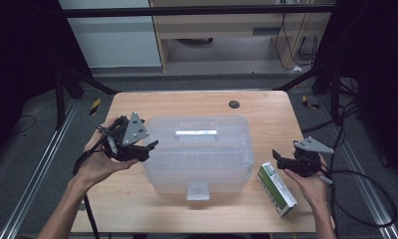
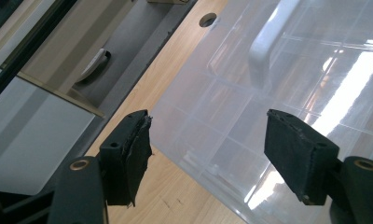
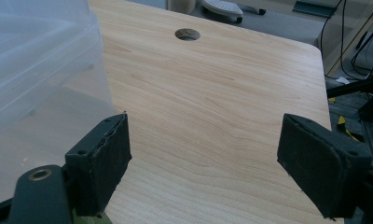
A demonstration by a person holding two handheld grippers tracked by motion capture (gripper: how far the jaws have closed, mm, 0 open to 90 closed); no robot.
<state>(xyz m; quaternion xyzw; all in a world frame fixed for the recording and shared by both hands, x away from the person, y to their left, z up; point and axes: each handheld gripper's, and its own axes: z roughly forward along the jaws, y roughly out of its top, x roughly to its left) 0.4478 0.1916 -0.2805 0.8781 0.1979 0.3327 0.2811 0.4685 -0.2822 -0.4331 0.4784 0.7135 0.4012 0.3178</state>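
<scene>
Seen from above, the clear box [image 1: 197, 152] sits mid-desk [image 1: 256, 107], left claw [image 1: 146, 147] spread at its left edge, right claw [image 1: 280, 158] spread above a carton [image 1: 276, 188]. Left gripper view: slick, stiff lid; the handle [image 2: 259, 51] looks the best hold. Right gripper view: jaws spread over bare desk.

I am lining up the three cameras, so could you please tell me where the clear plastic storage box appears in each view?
High view: the clear plastic storage box sits mid-table, white handle on its lid.
Left gripper view: the box takes the right and upper part, beyond the open jaws.
Right gripper view: its corner is at upper left.
Shared landmark: the round hole in the table.
</scene>
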